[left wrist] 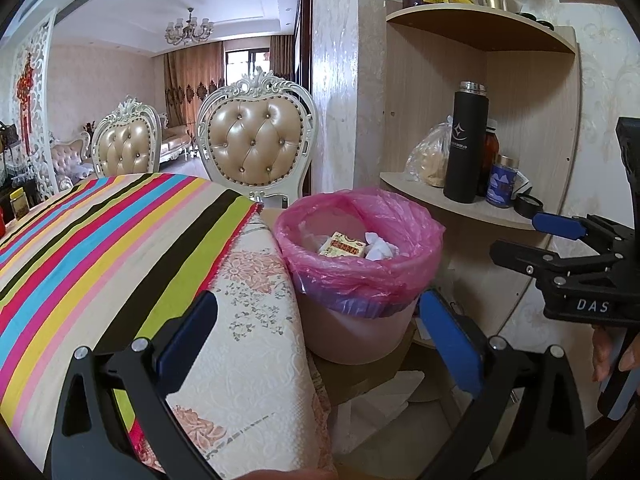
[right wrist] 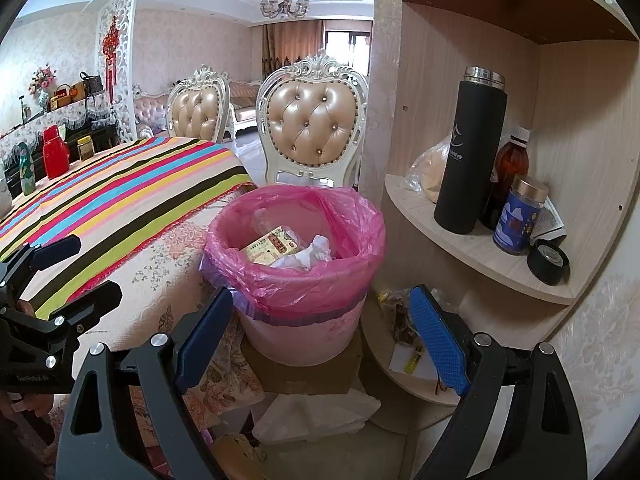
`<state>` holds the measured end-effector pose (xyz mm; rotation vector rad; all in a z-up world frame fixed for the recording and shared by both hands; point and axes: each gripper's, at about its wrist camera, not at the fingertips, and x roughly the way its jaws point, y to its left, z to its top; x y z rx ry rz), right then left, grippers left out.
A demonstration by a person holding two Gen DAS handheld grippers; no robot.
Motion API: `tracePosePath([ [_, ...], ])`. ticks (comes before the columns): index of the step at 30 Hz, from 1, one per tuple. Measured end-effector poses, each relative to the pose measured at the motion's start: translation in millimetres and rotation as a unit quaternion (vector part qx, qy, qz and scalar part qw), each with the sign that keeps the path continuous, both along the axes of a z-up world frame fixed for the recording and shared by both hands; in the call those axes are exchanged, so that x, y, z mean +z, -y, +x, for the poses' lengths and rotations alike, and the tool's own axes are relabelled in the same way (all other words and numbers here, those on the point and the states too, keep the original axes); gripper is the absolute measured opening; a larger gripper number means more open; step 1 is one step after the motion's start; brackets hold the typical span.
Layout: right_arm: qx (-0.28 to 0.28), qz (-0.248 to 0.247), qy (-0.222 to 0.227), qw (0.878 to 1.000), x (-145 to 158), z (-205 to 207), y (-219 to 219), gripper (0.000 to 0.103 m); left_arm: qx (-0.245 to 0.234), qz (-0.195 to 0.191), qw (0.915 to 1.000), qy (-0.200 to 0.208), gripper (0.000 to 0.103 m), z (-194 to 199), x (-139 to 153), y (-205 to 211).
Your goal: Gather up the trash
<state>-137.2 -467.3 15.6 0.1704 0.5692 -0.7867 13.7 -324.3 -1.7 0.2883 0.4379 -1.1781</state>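
A pink bin (left wrist: pixel 356 320) (right wrist: pixel 308 328) lined with a pink plastic bag (left wrist: pixel 360 272) stands on a cardboard box beside the table. Inside lie a yellow carton (left wrist: pixel 342 245) (right wrist: pixel 272 249) and crumpled white paper (left wrist: pixel 378 249) (right wrist: pixel 316 254). My left gripper (left wrist: pixel 320 340) is open and empty, hovering before the bin over the table's edge. My right gripper (right wrist: pixel 324 340) is open too, with nothing between its blue pads, just in front of the bin. Each gripper shows in the other's view: the right gripper (left wrist: pixel 560 232) at the far right, the left gripper (right wrist: pixel 84 276) at the far left.
A table under a striped cloth (left wrist: pixel 100 248) (right wrist: pixel 120 192) spreads left. Tufted chairs (left wrist: pixel 256 148) (right wrist: pixel 316 120) stand behind. A corner shelf (left wrist: pixel 460 204) (right wrist: pixel 480 248) on the right holds a black flask (left wrist: pixel 466 144) (right wrist: pixel 470 152), jars and a bag. White plastic (right wrist: pixel 316 412) lies on the floor.
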Motion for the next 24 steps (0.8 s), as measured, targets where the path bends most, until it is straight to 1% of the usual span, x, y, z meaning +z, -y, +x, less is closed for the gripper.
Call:
tracePosePath([
  [24, 0.001, 0.000, 0.001, 1.000, 1.6, 1.4, -1.5, 0.085, -0.010, 0.003, 0.9999, -0.002, 0.098, -2.4, -1.1, 1.8],
])
